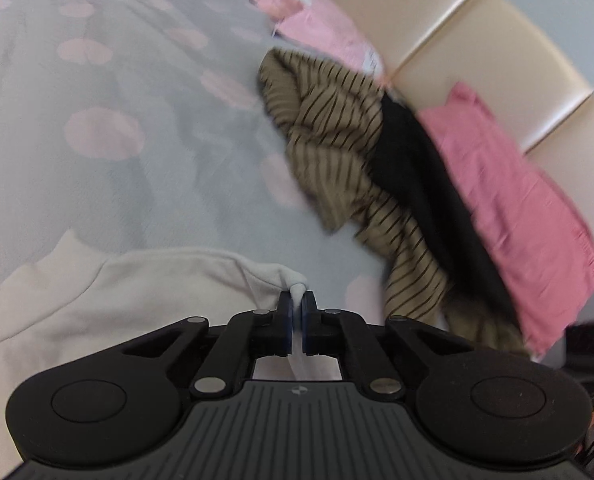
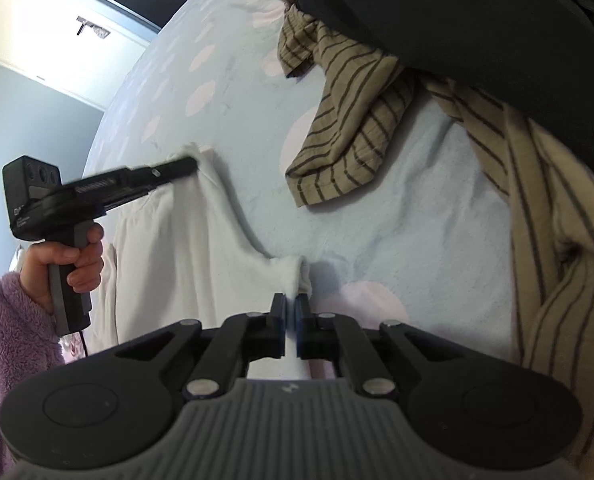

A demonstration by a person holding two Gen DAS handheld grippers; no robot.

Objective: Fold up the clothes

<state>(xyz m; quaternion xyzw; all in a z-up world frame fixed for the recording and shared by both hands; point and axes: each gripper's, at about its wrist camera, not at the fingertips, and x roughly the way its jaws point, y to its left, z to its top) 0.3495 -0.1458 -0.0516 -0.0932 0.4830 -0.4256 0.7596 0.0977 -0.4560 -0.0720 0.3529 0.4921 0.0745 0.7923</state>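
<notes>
Pinching a bunched corner of the white garment (image 1: 109, 300) between the closed jaws of the left gripper (image 1: 296, 300), with the cloth lying spread on the spotted bedsheet (image 1: 137, 80). Clamping another corner of the same garment in the closed right gripper (image 2: 290, 305), beside a striped tan garment (image 2: 349, 120) and a black garment (image 2: 477, 20).

Soft matt white cloth garment (image 1: 97, 292); glossy padded cream headboard (image 1: 477, 40).
</notes>
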